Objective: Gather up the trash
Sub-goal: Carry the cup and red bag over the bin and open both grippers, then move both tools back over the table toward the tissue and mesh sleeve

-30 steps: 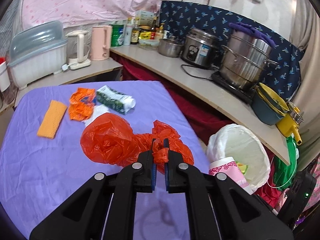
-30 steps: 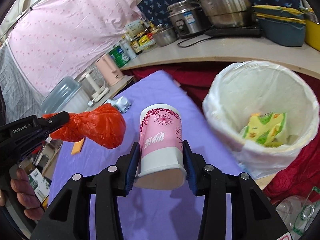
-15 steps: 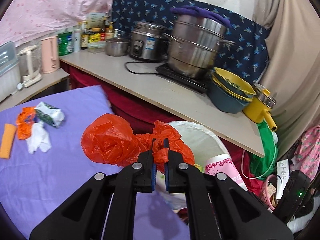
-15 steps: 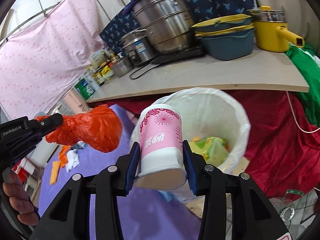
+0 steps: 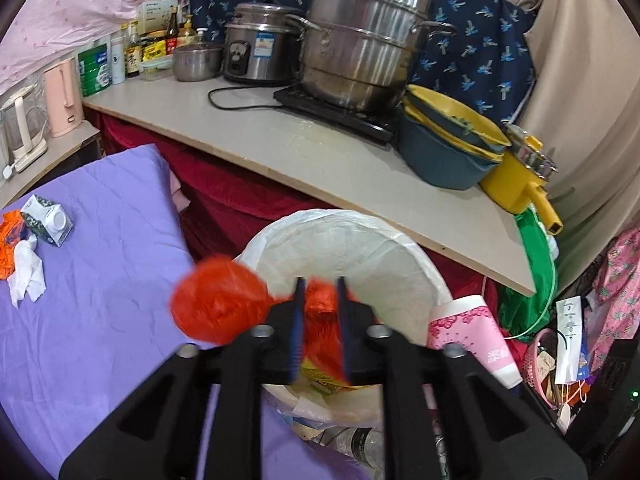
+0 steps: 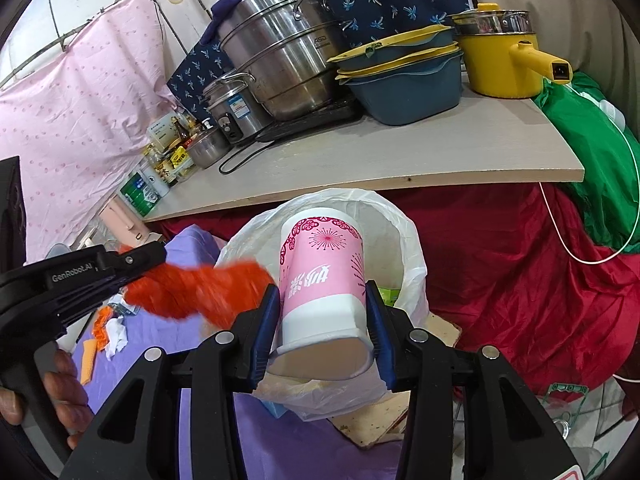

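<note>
Half a second ago the left gripper (image 5: 319,292) was pinched tight on the orange plastic bag (image 5: 218,304); now its fingers (image 5: 298,320) stand parted, and the bag, smeared by motion blur, sits between and left of them over the rim of the white-lined trash bin (image 5: 400,252) — whether it still touches the pads cannot be told. The bin has drawn closer in both views.

The right gripper (image 6: 322,320) clamps the pink paper cup (image 6: 322,276) as before, its fingers (image 6: 266,320) pressed to the cup's sides, the cup lying on its side above the bin's mouth (image 6: 412,248).

Only the left wrist view shows the litter left on the purple cloth: a small carton (image 5: 46,220), white tissue (image 5: 26,276) and orange scraps (image 5: 8,240) at the frame edge. Only the right wrist view shows the hand (image 6: 64,396) on the left gripper's handle — partly cut off. Trash inside the bin is mostly hidden behind grippers and cup.
</note>
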{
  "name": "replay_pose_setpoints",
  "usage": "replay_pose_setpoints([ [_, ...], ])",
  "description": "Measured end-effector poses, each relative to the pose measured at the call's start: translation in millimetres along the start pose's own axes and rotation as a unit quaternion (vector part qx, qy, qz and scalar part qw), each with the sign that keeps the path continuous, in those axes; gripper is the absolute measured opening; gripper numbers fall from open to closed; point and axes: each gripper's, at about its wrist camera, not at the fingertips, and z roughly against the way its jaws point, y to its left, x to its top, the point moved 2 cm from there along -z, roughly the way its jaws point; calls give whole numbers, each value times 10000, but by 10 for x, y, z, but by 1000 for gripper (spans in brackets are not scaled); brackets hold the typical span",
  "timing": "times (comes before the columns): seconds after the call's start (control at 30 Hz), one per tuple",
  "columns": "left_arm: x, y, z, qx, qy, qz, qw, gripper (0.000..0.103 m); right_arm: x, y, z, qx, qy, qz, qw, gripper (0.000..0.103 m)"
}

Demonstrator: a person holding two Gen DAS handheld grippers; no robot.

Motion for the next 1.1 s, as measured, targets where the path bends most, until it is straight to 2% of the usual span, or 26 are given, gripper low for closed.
replay_pose_setpoints([
  [0.07,-5,56,-26,125,-72,88,9999,51,-2,7,-49,-8,30,4,10000,41],
  [0.27,3,273,7,334,-149,243,9990,53,-5,78,-188,18,107,56,9999,43],
  [0.47,-39,421,94,550,-240,214,9980,58,6,197,-345,60,186,143,9997,49],
  [0.6,-56,506,121,616,-257,256,9974,62,8,291,-427,60,219,198,9995,49],
  [0.97,-121,728,224,874,-331,348,9950,68,-59,517,-354,157,235,296,9992,58],
  [1.1,-147,837,302,980,-395,432,9935,74,-106,647,-311,202,245,403,9987,58],
])
